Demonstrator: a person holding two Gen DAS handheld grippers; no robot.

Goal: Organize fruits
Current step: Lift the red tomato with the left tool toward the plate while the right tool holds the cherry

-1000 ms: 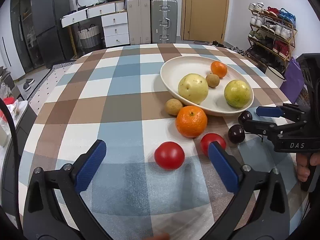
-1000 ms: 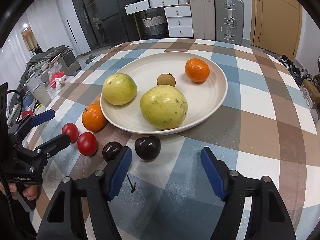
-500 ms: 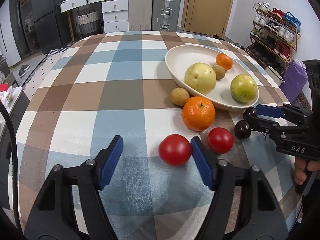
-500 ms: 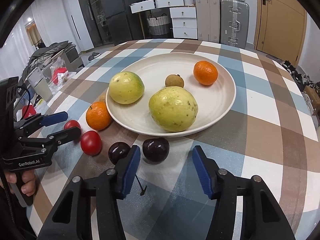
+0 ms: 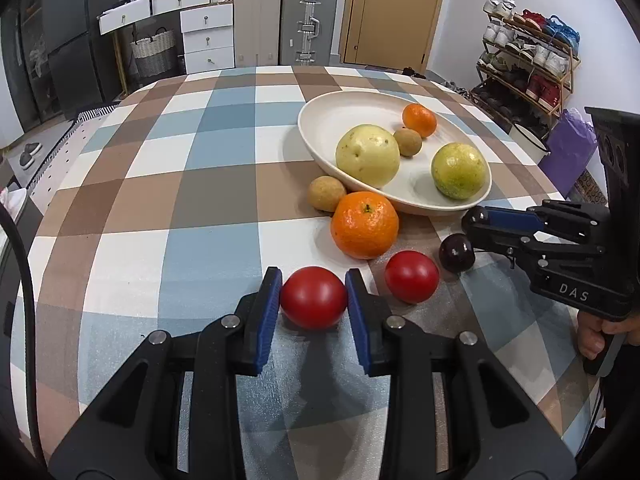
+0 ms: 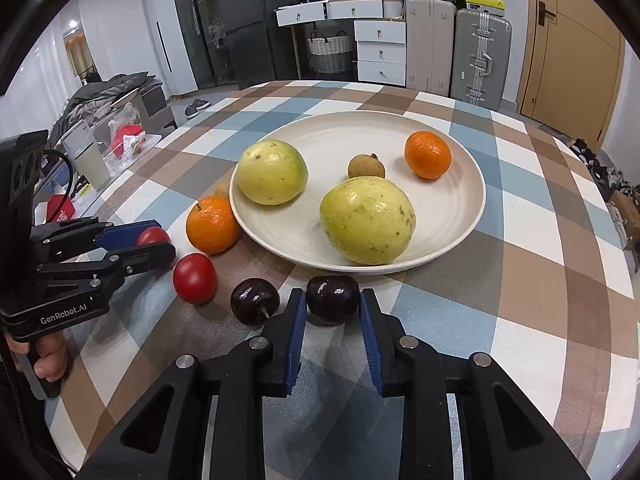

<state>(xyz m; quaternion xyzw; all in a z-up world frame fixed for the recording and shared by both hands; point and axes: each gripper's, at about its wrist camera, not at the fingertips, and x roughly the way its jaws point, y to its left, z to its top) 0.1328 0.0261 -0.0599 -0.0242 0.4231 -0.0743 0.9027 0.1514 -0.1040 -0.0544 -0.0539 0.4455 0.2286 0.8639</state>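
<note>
The left hand-held gripper (image 5: 313, 298) is closing, its blue pads against both sides of a red tomato (image 5: 313, 297) that rests on the checked tabletop (image 5: 200, 200). Just right of it lies a second red tomato (image 5: 412, 277), close to the right pad. Beyond these sit a large orange (image 5: 364, 225) and a small brown fruit (image 5: 326, 193), both against the near rim of the cream plate (image 5: 340, 120). The plate carries two yellow-green guavas (image 6: 367, 220), a longan (image 6: 366, 167) and a small mandarin (image 6: 427, 155). Near the plate's front rim lie two dark plums. The right hand-held gripper (image 6: 333, 308) is clamped on the right plum (image 6: 333, 299), which rests on the tabletop; the left plum (image 6: 255, 301) lies just beside the gripper's left pad, apart from it.
</note>
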